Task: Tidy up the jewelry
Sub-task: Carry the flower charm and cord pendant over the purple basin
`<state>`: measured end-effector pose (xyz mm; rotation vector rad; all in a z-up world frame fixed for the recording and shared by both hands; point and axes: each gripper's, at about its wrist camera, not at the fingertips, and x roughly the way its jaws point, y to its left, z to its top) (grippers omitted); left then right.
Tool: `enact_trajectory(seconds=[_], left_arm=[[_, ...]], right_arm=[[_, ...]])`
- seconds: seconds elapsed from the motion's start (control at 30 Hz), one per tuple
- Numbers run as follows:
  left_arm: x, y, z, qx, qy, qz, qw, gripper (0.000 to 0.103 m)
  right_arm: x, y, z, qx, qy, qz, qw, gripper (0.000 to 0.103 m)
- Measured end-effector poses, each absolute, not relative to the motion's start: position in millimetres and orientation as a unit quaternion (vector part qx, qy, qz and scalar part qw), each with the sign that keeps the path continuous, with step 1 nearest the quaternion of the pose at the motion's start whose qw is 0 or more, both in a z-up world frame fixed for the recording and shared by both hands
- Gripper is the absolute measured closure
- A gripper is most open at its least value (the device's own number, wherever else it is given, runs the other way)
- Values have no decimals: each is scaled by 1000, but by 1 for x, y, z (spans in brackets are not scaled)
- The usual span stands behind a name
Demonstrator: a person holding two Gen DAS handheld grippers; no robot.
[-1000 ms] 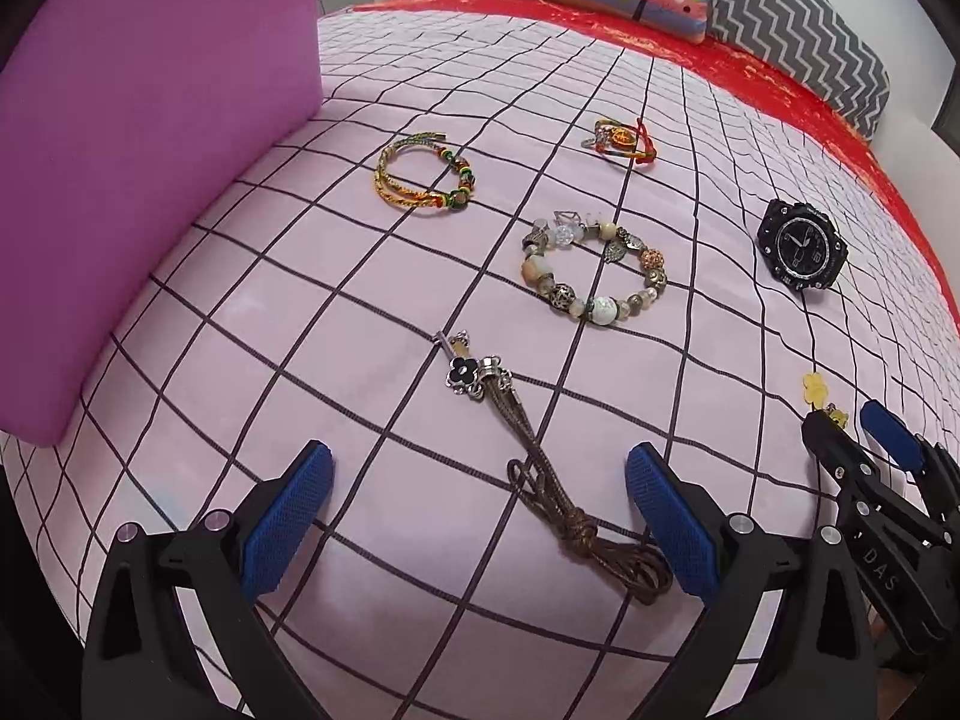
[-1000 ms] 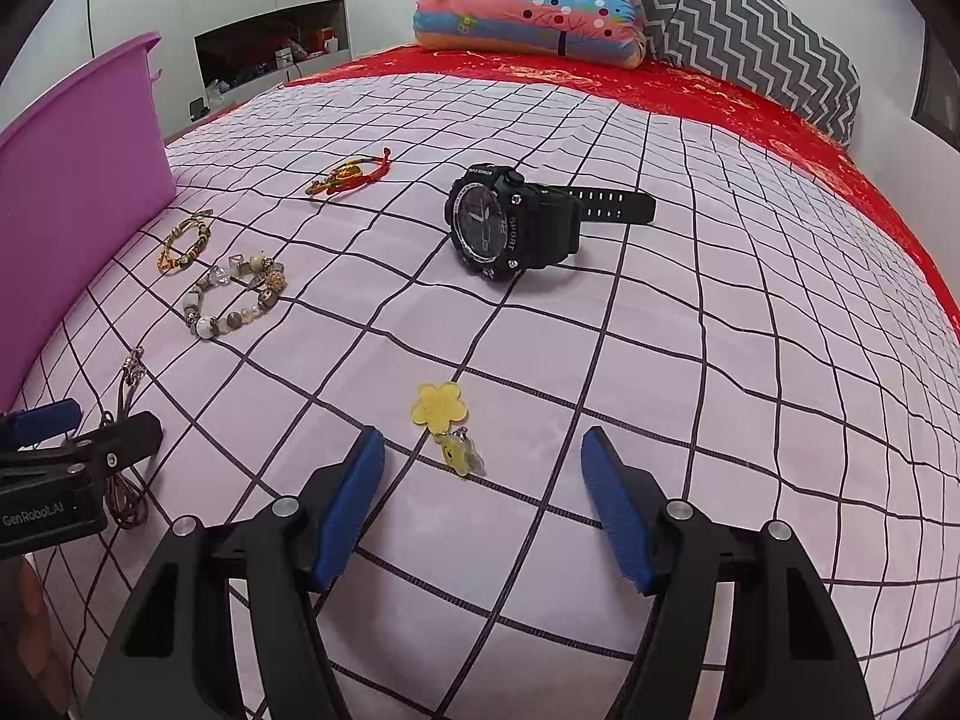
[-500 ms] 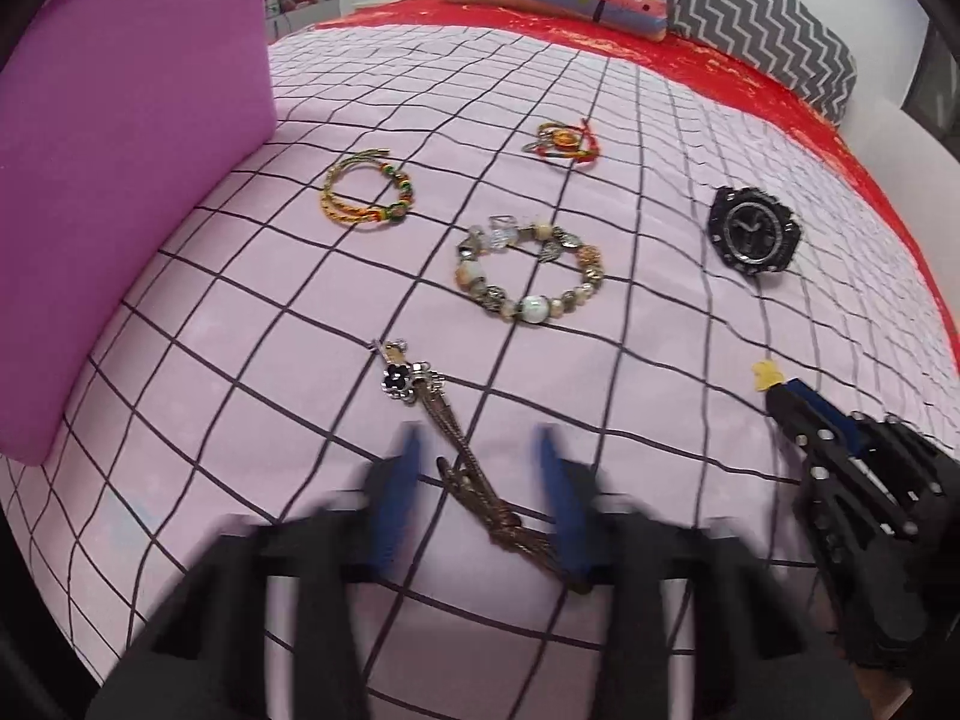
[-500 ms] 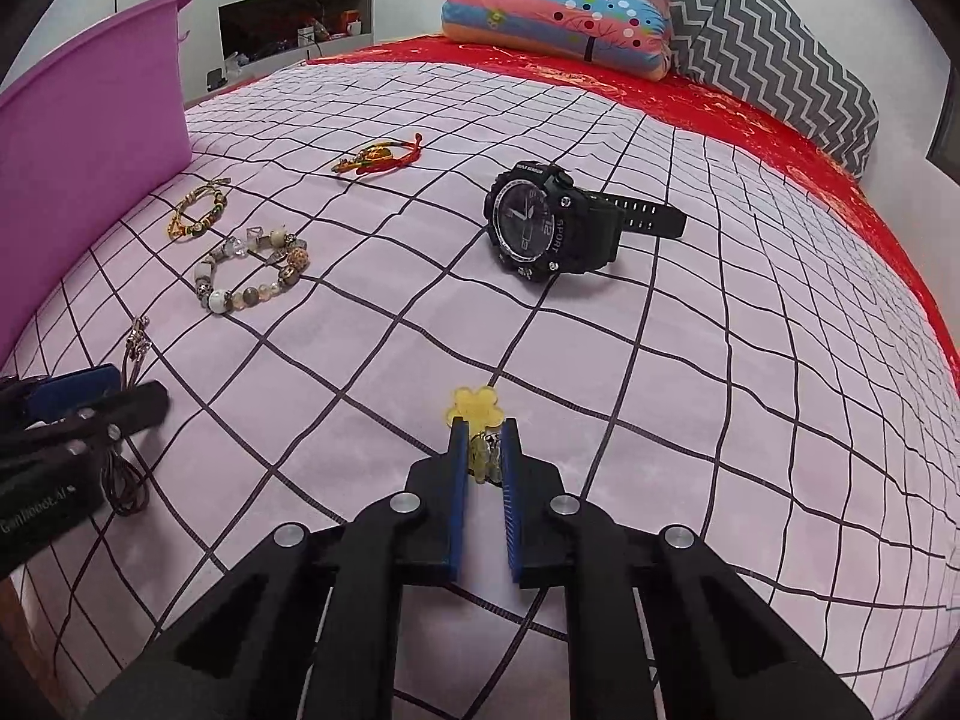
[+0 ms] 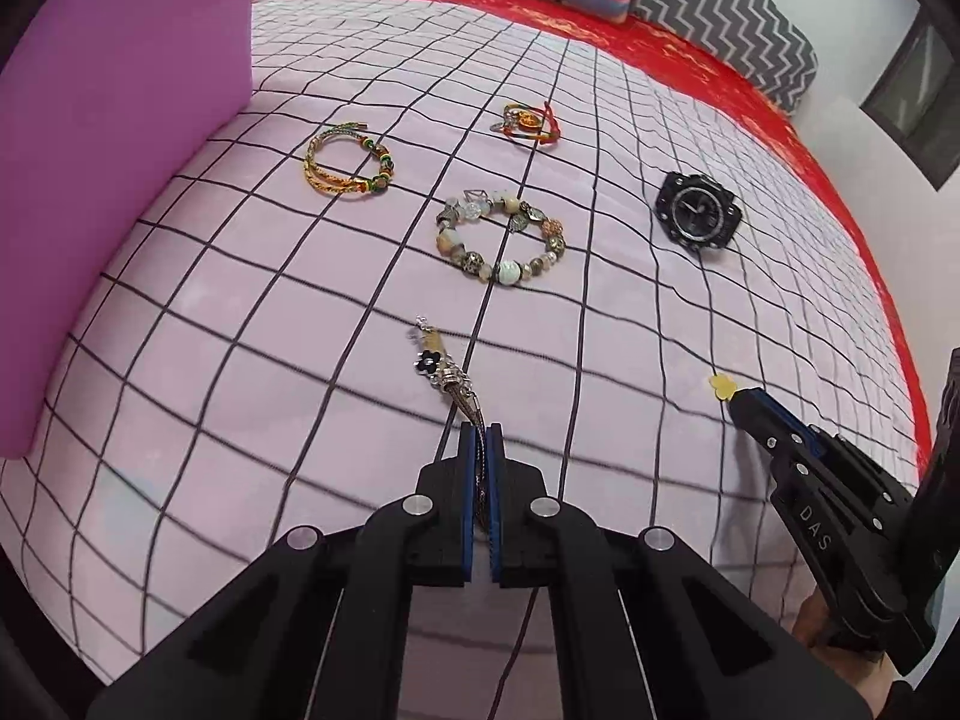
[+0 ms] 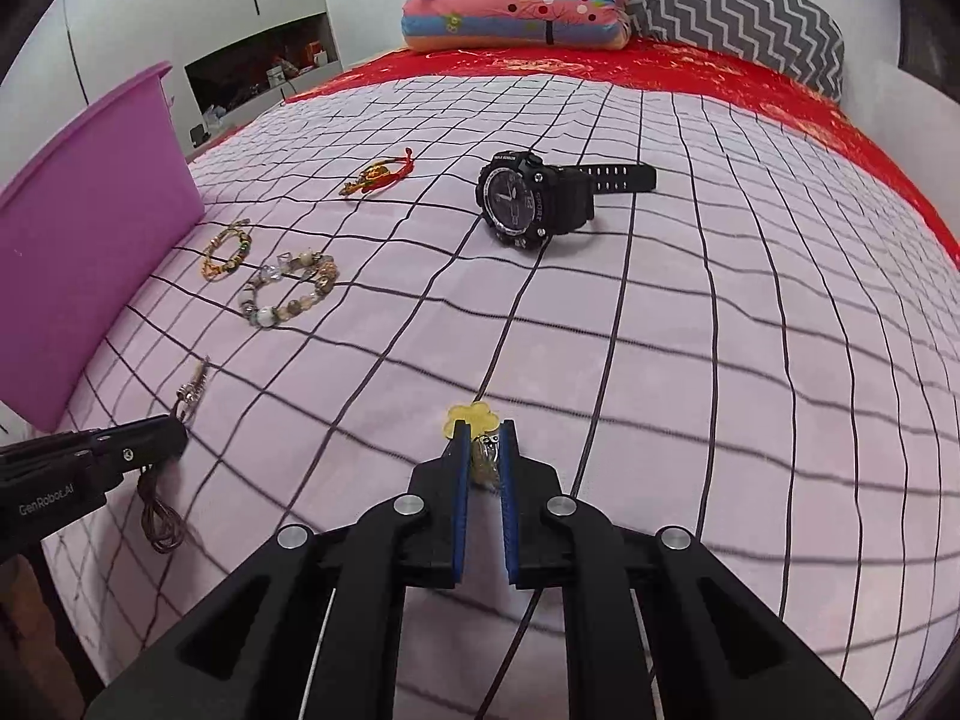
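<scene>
My left gripper (image 5: pixel 479 433) is shut on a brown cord necklace (image 5: pixel 447 381) with a black flower charm; the cord's loops hang below it in the right wrist view (image 6: pixel 159 516). My right gripper (image 6: pixel 483 429) is shut on a yellow flower charm (image 6: pixel 471 417), also seen in the left wrist view (image 5: pixel 722 385). On the pink checked bed lie a beaded bracelet (image 5: pixel 501 237), a gold braided bracelet (image 5: pixel 348 159), a red string bracelet (image 5: pixel 531 120) and a black watch (image 5: pixel 696 219).
A purple bin (image 5: pixel 120 96) stands on the bed at the left, with its rim visible in the right wrist view (image 6: pixel 84 114). Folded blankets (image 6: pixel 510 0) and a chevron pillow (image 6: pixel 732 6) lie at the far end on a red sheet.
Both grippers were open a second ago. The right one closed on the yellow flower charm, then the left one closed on the brown cord necklace and lifted its cord.
</scene>
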<state>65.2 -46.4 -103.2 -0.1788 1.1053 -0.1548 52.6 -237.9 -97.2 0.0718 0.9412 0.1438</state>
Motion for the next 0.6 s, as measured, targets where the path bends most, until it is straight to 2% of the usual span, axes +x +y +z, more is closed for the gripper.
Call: enact_trajectory(seconds=[0.33,0.6], left_arm=[[37,-23,-61,-64,501,-87,859,99],[13,-2,-1,-48,456,-111,882,99]], right_arm=[[13,-223,-63,78,444,69,890,94],[-5,-201,-13,82,407,79,906,94]])
